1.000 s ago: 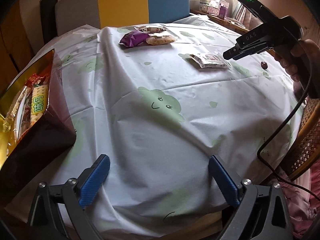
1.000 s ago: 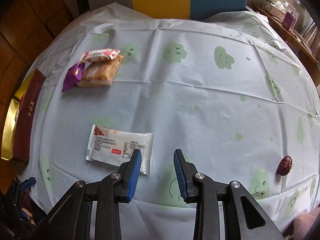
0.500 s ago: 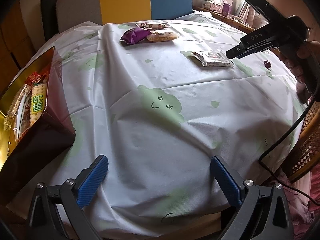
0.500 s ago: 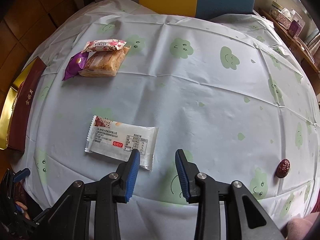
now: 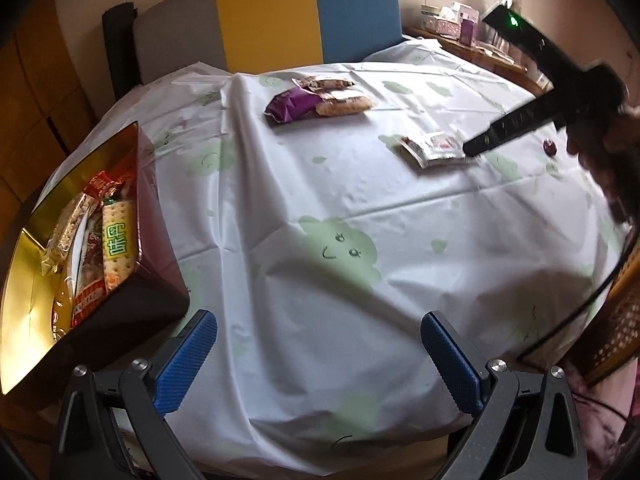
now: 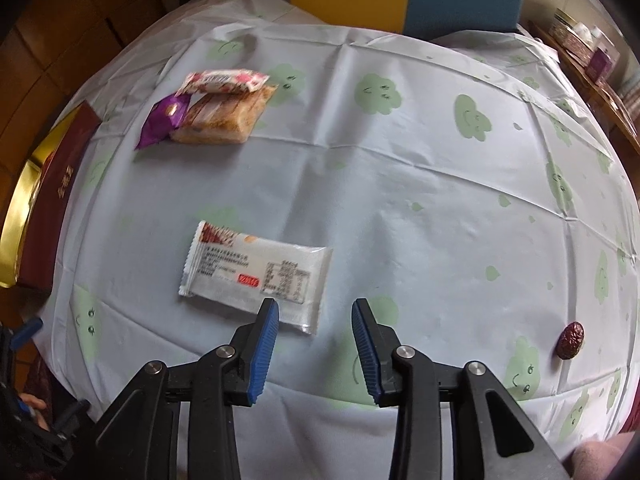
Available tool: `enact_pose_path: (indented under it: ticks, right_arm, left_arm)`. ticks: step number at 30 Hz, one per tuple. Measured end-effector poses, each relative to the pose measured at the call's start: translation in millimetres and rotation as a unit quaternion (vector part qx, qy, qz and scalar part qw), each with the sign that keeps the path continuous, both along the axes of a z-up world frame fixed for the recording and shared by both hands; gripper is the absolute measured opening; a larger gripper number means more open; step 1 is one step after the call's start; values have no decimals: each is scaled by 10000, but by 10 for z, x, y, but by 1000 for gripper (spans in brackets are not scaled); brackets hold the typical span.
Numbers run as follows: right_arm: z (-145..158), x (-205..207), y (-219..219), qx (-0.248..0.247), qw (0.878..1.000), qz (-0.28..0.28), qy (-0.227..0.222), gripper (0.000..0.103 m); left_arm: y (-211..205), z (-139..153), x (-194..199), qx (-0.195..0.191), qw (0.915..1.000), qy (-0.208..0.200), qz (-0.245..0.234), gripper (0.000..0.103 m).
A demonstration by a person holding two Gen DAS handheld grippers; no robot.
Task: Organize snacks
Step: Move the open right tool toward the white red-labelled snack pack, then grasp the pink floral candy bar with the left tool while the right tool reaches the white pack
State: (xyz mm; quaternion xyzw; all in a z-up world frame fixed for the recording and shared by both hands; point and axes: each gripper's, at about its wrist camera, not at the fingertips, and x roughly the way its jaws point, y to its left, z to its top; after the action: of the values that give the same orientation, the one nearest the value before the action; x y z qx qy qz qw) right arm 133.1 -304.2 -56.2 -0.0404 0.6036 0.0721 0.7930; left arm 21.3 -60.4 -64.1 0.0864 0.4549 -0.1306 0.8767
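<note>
Your right gripper (image 6: 312, 322) points steeply down, jaws slightly apart and empty, above the white snack packet's (image 6: 256, 270) near edge; your left gripper (image 5: 318, 340) gapes wide, empty.

Both wrist views angle down, sharing the tablecloth (image 5: 320, 184)

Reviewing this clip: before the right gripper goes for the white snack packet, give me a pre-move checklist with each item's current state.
1. Right gripper empty, jaws apart: ok.
2. White packet lying flat and alone on the tablecloth: ok.
3. Packet centred between the jaws: not ok; only its near corner lies by the left finger.
4. Jaws wide enough for the packet: cannot tell.
5. Left gripper open, empty, clear of the packet: ok.
6. Gift box open, with room left: ok.
</note>
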Motion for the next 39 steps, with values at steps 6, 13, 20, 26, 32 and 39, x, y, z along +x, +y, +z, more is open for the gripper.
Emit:
enact_pose_path:
  ticks: [6, 13, 20, 26, 32, 39]
  right_arm:
    - [-66, -37, 120, -169, 9996, 231, 73, 48]
    - [-11, -222, 480, -581, 9934, 910, -381, 53]
    - [-135, -138, 837, -1133, 9798, 1595, -415, 54]
    - [-113, 71, 590, -628, 9927, 925, -451, 51]
    - [-90, 83, 575, -635, 9945, 761, -327, 52]
    - [-73, 94, 578, -562, 9963, 628, -154, 52]
  left_arm:
    - [35, 99, 51, -346, 9994, 42, 54, 103]
    - [17, 233, 130, -538, 9985, -61, -39, 103]
    - [63, 471, 387, -477, 9984, -301, 59, 102]
    - [106, 624, 777, -381, 9988, -269, 114, 98]
    - [4, 684, 1343, -133, 9997, -126, 148, 87]
    - [-375, 683, 2012, 411, 9970, -187, -629, 87]
